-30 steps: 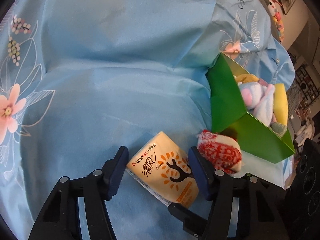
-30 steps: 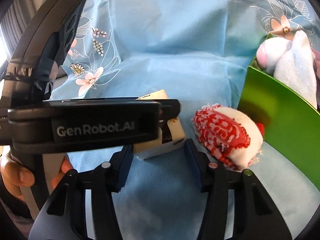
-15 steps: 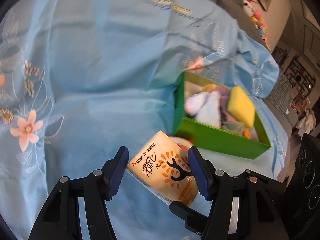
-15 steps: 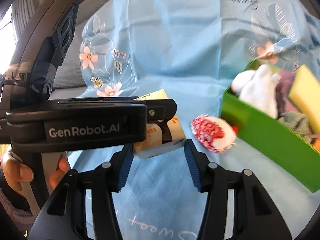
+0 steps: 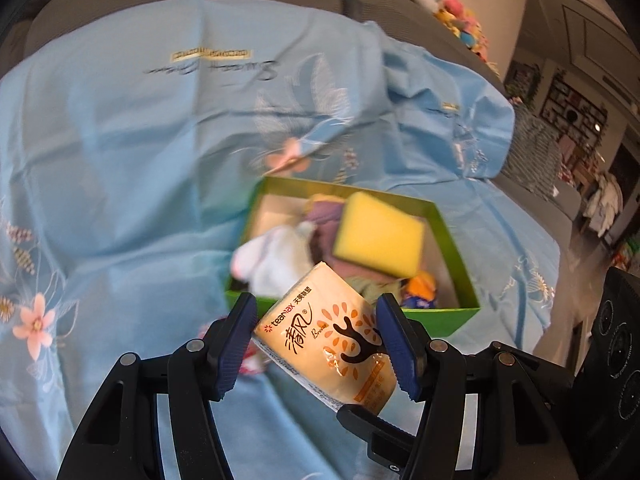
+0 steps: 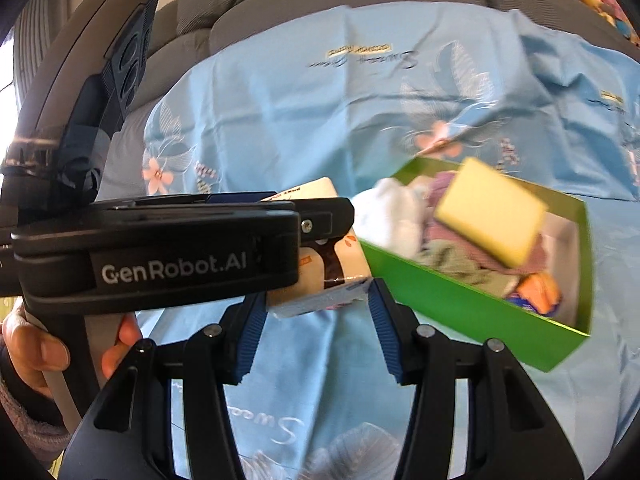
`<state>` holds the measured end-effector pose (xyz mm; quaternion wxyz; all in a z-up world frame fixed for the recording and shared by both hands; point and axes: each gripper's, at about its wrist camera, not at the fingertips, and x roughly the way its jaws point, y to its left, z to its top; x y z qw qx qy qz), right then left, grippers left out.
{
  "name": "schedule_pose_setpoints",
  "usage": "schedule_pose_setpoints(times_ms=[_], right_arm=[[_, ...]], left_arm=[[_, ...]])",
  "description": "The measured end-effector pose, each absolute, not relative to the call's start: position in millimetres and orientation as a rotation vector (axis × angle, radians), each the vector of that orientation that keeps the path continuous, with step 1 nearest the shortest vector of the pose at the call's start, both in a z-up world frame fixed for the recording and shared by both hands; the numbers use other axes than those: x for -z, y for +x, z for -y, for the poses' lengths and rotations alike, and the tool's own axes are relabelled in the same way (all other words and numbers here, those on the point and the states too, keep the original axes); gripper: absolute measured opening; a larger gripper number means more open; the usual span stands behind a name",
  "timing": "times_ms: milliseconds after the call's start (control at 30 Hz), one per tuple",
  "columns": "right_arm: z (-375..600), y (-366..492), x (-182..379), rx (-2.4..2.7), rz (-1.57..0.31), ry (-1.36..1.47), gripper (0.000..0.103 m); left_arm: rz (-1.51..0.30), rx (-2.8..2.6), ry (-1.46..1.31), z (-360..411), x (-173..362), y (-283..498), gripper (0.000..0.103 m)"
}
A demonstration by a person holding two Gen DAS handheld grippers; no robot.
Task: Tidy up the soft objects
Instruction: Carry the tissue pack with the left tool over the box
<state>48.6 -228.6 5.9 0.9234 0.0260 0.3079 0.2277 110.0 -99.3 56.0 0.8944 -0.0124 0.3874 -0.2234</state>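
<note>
Nearest the left wrist camera, the left gripper (image 5: 318, 340) pinches a pale yellow tissue pack (image 5: 326, 338) across its width, both blue pads pressed against its sides. The pack sits tilted in the grip, its printed face up, held in the air above a light blue floral cloth (image 5: 140, 152).

From the right wrist view, the right gripper (image 6: 314, 322) stands partly spread with nothing between its pads; the left tool's black body and the tissue pack lie just beyond its tips (a hand (image 6: 34, 350) grips the left tool's handle at the lower left edge).

Just past the pack lies the green box (image 5: 452, 320), open at the top and already crowded: a yellow sponge (image 5: 378, 238) rests high on the pile, a white plush toy (image 5: 276, 256) fills the near left, and purple cloth and an orange item sit among them.

To place the pack well, it likely needs carrying clear over the near green wall, then lowering flat onto the pile before the pads let go. Released high or tilted, it could slide off the sponge and out.
</note>
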Motion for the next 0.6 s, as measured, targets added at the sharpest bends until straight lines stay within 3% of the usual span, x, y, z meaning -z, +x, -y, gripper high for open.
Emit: schedule_pose_setpoints(times_ms=[600], right_arm=[[322, 94, 0, -0.353, -0.626, 0.14, 0.051]], left_arm=[[-0.847, 0.511, 0.045, 203, -46, 167, 0.063]])
